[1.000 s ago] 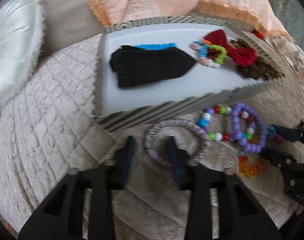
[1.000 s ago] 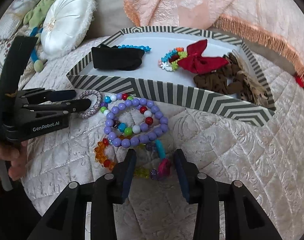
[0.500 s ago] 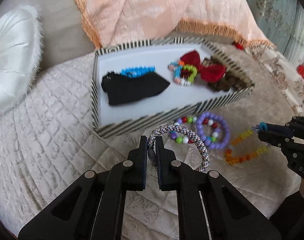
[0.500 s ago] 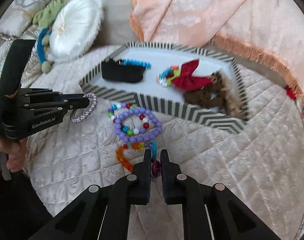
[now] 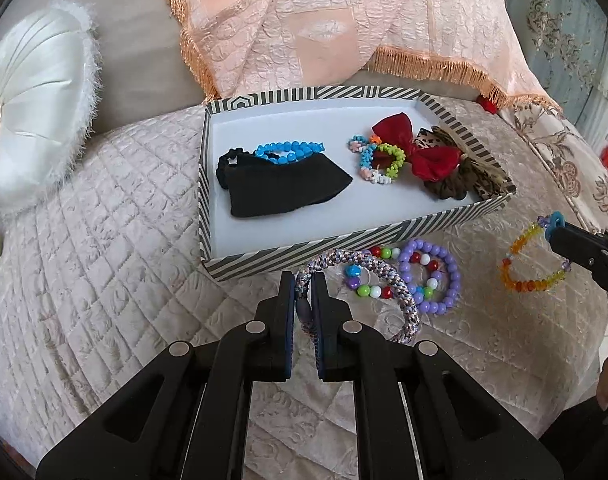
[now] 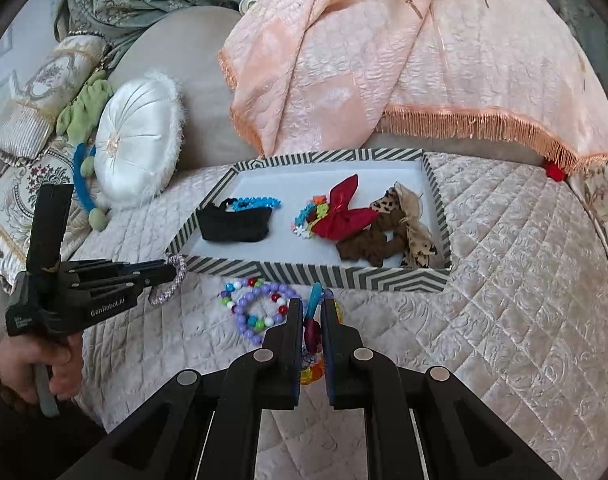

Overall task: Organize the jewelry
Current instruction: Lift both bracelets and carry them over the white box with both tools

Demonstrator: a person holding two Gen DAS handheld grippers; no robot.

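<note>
Both tongs have closed and risen since a second ago; in the left wrist view the left tongs (image 5: 303, 294) clamp the braided bracelet (image 5: 387, 284) before the striped box (image 5: 343, 242); in the right wrist view the right tongs (image 6: 311, 322) pinch the amber bead bracelet (image 6: 312, 372), lifted off the quilted bed (image 6: 503, 300).

The bed cover (image 5: 104, 240) is quilted cloth with a soft sheen and a raised stitched pattern. The striped box (image 5: 343, 244) looks like matt printed card with a plain white inside. In it lie a matt black cloth pouch (image 5: 288, 192), glossy blue plastic beads (image 5: 288, 150) and a satiny red bow (image 5: 415, 148). The braided bracelet (image 5: 383, 280) is woven cord with a faint glitter. The purple bead bracelet (image 5: 431, 280) is smooth, shiny plastic; the orange bead bracelet (image 5: 527, 276) is translucent and glassy. The round cushion (image 5: 28, 108) is pleated satin with a fuzzy rim. The peach throw (image 5: 343, 20) is crinkled cloth with a fringe.
</note>
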